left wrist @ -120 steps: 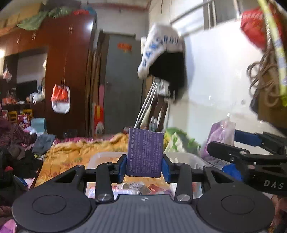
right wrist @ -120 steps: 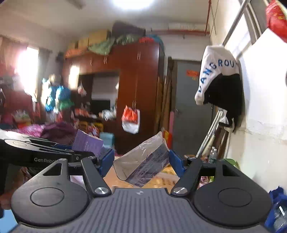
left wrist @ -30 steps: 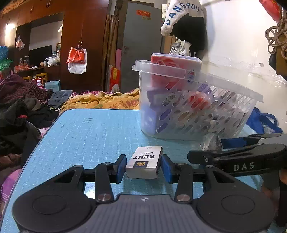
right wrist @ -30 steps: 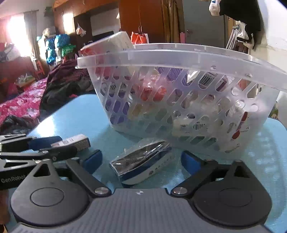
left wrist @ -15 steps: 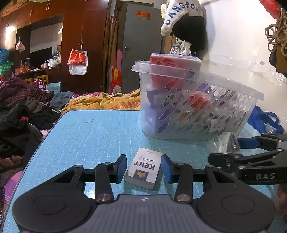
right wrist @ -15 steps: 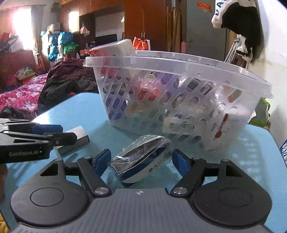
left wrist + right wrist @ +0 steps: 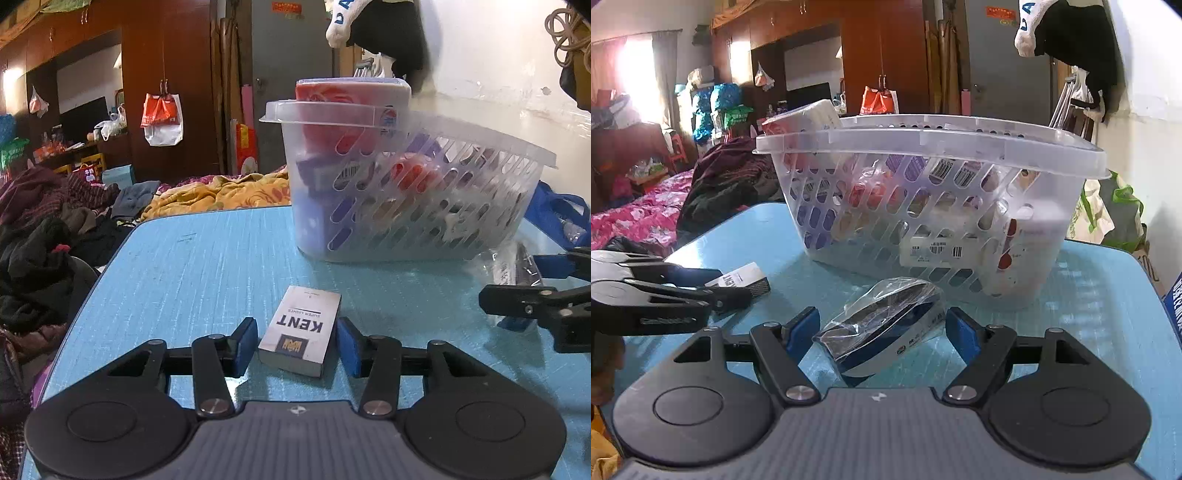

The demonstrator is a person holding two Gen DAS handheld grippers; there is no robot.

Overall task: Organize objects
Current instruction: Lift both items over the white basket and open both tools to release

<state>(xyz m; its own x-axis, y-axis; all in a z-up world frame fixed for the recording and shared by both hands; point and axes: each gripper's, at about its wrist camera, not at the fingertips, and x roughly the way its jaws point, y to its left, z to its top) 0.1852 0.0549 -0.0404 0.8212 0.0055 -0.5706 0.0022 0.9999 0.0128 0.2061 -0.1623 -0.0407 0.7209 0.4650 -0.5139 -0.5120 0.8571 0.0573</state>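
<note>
Blue-topped table (image 7: 207,258), cluttered room behind. Toward the far edge, a clear slotted plastic basket (image 7: 923,147), packed with boxes and packets, barcodes visible through the slots; a red-and-white box (image 7: 351,92) poking above the rim at the far left corner. Near the front edge, just beside each other, two things lying flat on the table outside the basket.

Left gripper (image 7: 297,345): jaws just widened, standing apart, a white cigarette pack (image 7: 301,330) lying between them with a gap on either side, not clamped. Readable on top: "KENT", smaller "SUPER LIGHTS", a gold emblem beneath.

Right gripper (image 7: 882,330): jaws narrowed a moment ago, yet apart, a blue-and-white packet in crinkled clear wrap (image 7: 882,325) lying between, pads not touching; small printing on it too fine to read.

Other lettering: "GenRobot" faint on the left gripper's arm, seen from the right wrist; partial blue letters on a white cap hung on the wall.

Judged progress: most items apparently in the basket; these two loose on the table, final placing undecided.
</note>
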